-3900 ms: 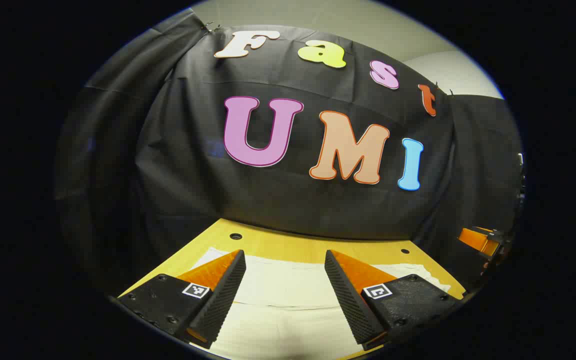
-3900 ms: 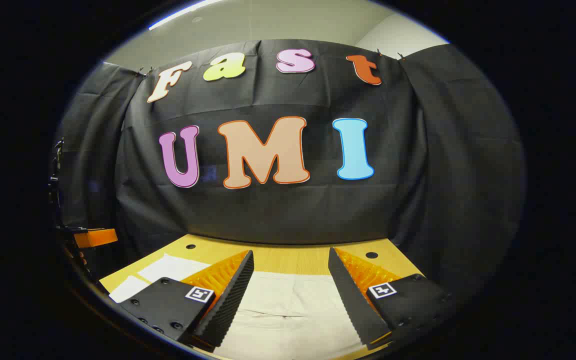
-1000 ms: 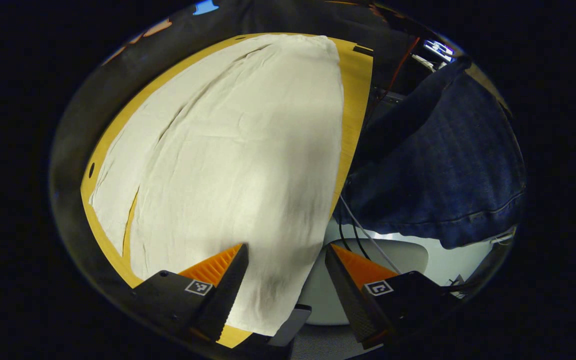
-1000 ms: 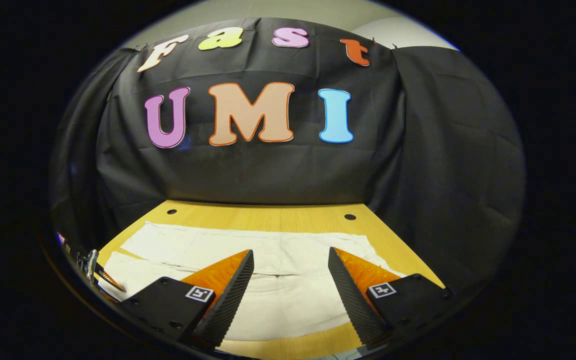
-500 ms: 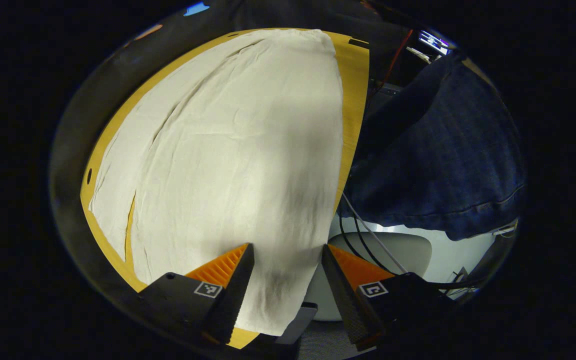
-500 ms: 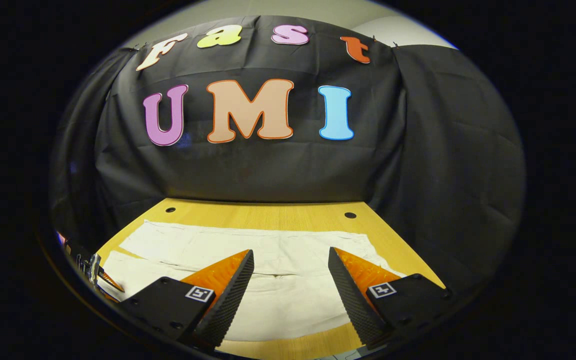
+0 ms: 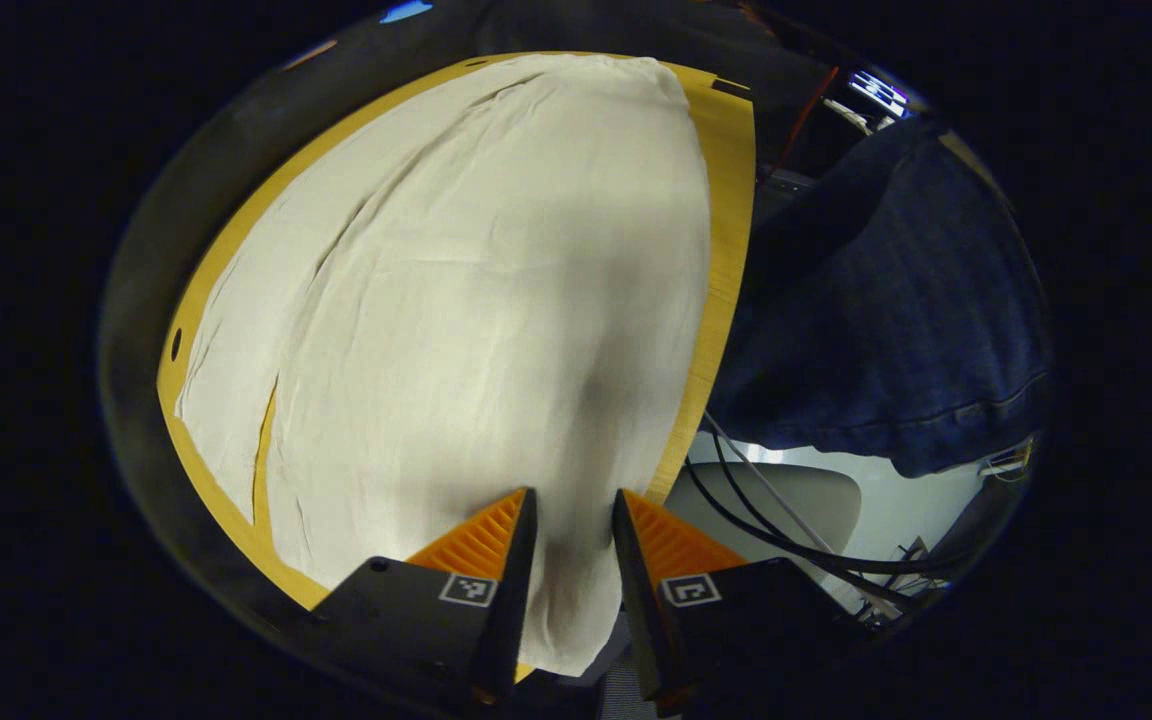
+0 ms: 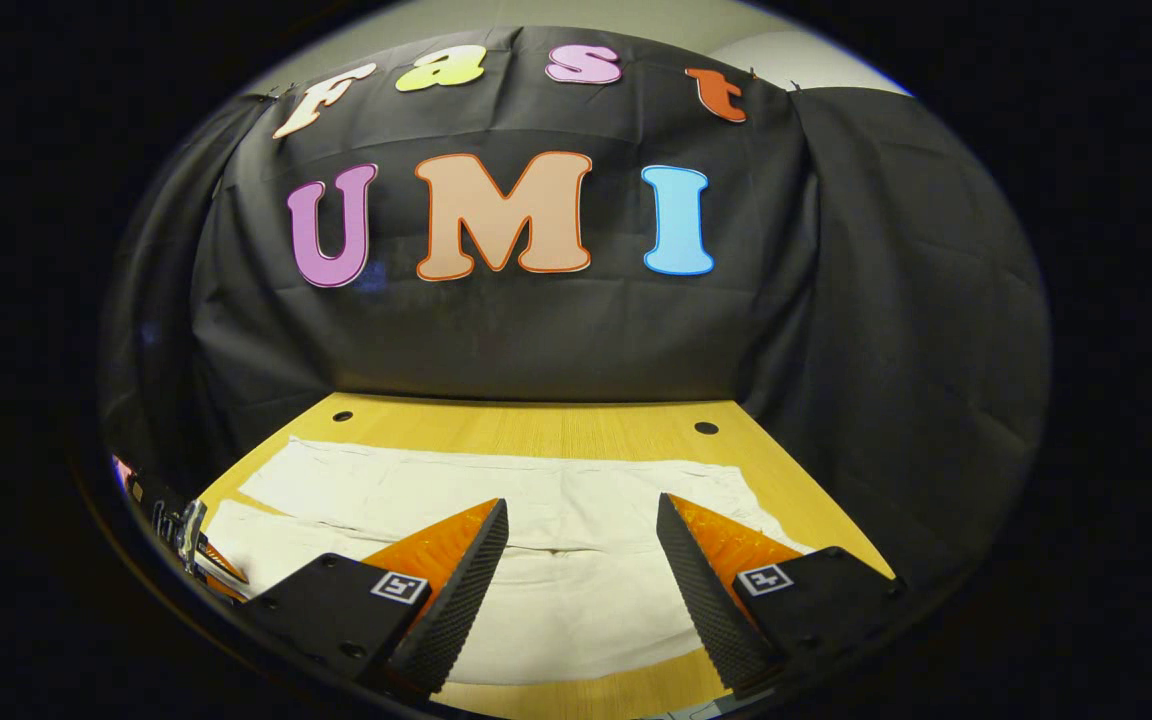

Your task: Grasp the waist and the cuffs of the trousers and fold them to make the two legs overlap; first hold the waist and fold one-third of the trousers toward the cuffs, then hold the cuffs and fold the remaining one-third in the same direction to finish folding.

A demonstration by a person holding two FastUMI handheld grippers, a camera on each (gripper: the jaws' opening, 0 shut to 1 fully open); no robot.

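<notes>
Table (image 7: 731, 200): wooden, extends ahead of both sets of jaws; holes near far edge in right gripper view.
Trousers (image 7: 476, 300): pale cloth, spread flat on table, running forward from left jaws; slit between two legs off to their left.
Person's dark sleeve (image 7: 896, 310): right of left jaws, beyond table edge.
Left gripper (image 7: 574, 515): jaws nearly closed, trouser edge between them; firm pinch cannot be confirmed.
Right gripper (image 8: 581, 525): jaws spread wide, above trousers (image 8: 556, 560), cloth lying between and ahead of them.

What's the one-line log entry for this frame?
left gripper: closing on trousers corner | right gripper: open above trousers | table
</notes>
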